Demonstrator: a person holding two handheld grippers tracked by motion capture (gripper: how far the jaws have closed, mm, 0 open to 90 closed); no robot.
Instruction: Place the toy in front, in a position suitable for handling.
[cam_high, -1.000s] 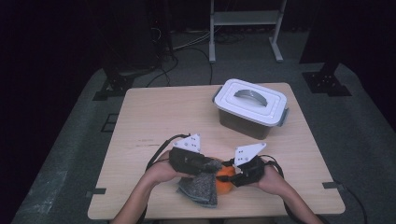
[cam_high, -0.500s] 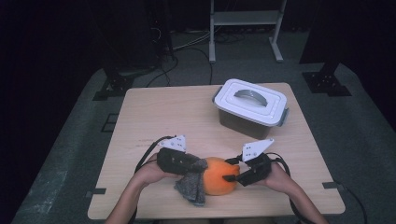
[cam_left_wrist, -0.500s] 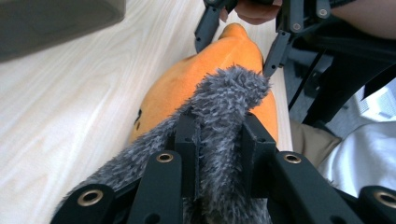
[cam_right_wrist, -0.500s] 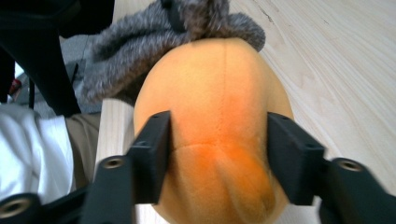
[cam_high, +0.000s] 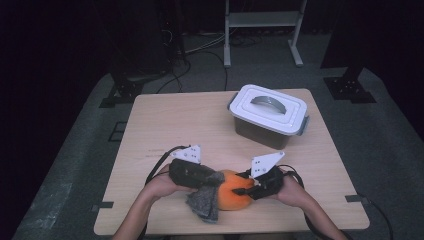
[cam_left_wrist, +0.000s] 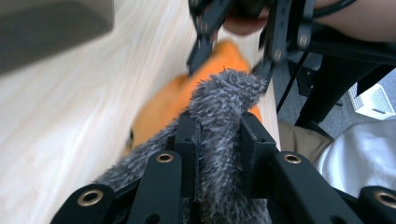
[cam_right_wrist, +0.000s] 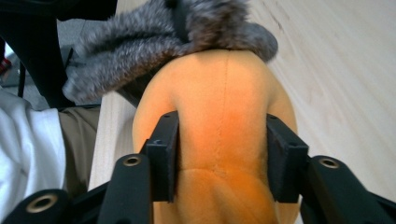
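An orange plush toy (cam_high: 234, 195) with a grey furry part (cam_high: 205, 205) lies near the table's front edge, between both grippers. My left gripper (cam_high: 217, 178) comes in from the left, shut on the grey fur (cam_left_wrist: 224, 107), which bulges out past its jaws (cam_left_wrist: 218, 126). From the right, my right gripper (cam_high: 245, 190) reaches the toy. Its jaws have just been closing with the orange body (cam_right_wrist: 224, 102) between them, and both pads now press into its sides (cam_right_wrist: 222, 135). In the left gripper view the right gripper (cam_left_wrist: 231, 56) shows beyond the fur.
A white lidded box (cam_high: 269, 114) with a grey handle stands at the back right of the wooden table (cam_high: 170, 125). The toy sits close to the front edge, above the person's lap. A metal rack's legs stand on the floor behind the table.
The grippers have drawn slightly apart and nearer the front edge. The orange body, mostly covered a second ago, now shows between them, with the grey fur hanging at its left.
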